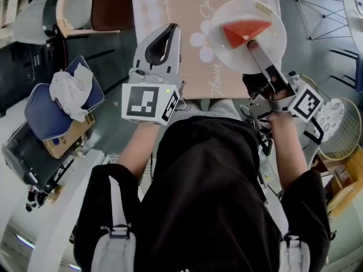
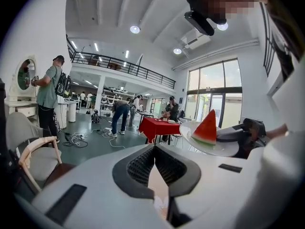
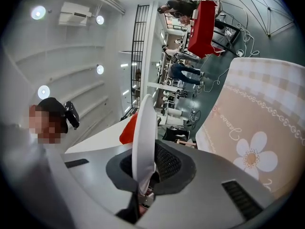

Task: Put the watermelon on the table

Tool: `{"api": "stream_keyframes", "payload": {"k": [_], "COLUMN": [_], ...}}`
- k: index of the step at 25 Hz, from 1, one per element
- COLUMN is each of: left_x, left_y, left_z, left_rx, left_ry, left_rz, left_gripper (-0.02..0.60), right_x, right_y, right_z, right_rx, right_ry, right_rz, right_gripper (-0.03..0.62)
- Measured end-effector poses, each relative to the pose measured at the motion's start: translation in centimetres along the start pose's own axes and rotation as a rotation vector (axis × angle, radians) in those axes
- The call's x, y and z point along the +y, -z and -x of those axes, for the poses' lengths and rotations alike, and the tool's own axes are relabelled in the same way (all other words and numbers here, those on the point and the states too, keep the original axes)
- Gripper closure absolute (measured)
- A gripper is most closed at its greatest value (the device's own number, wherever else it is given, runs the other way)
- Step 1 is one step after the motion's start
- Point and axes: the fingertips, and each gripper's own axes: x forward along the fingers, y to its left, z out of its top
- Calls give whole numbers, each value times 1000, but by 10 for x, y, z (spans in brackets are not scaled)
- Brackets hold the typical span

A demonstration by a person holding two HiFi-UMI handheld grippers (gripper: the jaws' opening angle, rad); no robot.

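**Q:** What is your right gripper [image 1: 256, 51] holding?

**A:** Your right gripper is clamped on the near rim of the white plate [image 1: 271, 13]. In the right gripper view the rim stands edge-on between the two black pads [image 3: 167, 163]. The pads press it from both sides.

**Q:** Where is the watermelon?

**A:** The watermelon slice [image 1: 245, 32] is a red wedge with a green rind. It lies on that plate, on the half nearer your right gripper. The plate is over the cloth-covered table [image 1: 170, 10], above the beige flower print. No view shows whether the plate's underside touches the cloth.

**Q:** And your left gripper [image 1: 164, 35]?

**A:** Its jaws are pressed together with nothing between them. In the left gripper view the ribbed pads meet at their tips. The left gripper is over the table's near edge, to the left of the plate and apart from it.

**Q:** What surrounds the table?

**A:** A chair [image 1: 85, 7] with pale wooden arms stands at the table's left side. A blue cushion [image 1: 39, 115] with a white rag [image 1: 71, 92] on it lies farther left. In the left gripper view a red-covered table [image 2: 159, 127] stands far off, with people near it.
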Motion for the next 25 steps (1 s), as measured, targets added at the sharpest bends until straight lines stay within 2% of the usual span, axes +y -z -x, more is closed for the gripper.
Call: {"api": "stream_keyframes", "payload": {"k": [18, 25], "left_x": [7, 4], "left_y": [57, 76], "left_z": [-25, -33], "left_rx": [38, 61], "left_ry": [-35, -25], "left_rz": [36, 45], "left_gripper": [569, 569], "right_x": [-63, -83], "right_y": [9, 15], "right_z": [7, 7], "right_rx": [45, 48], "right_ry": [24, 30], "right_rz": [-58, -81], "right_gripper": [569, 569]}}
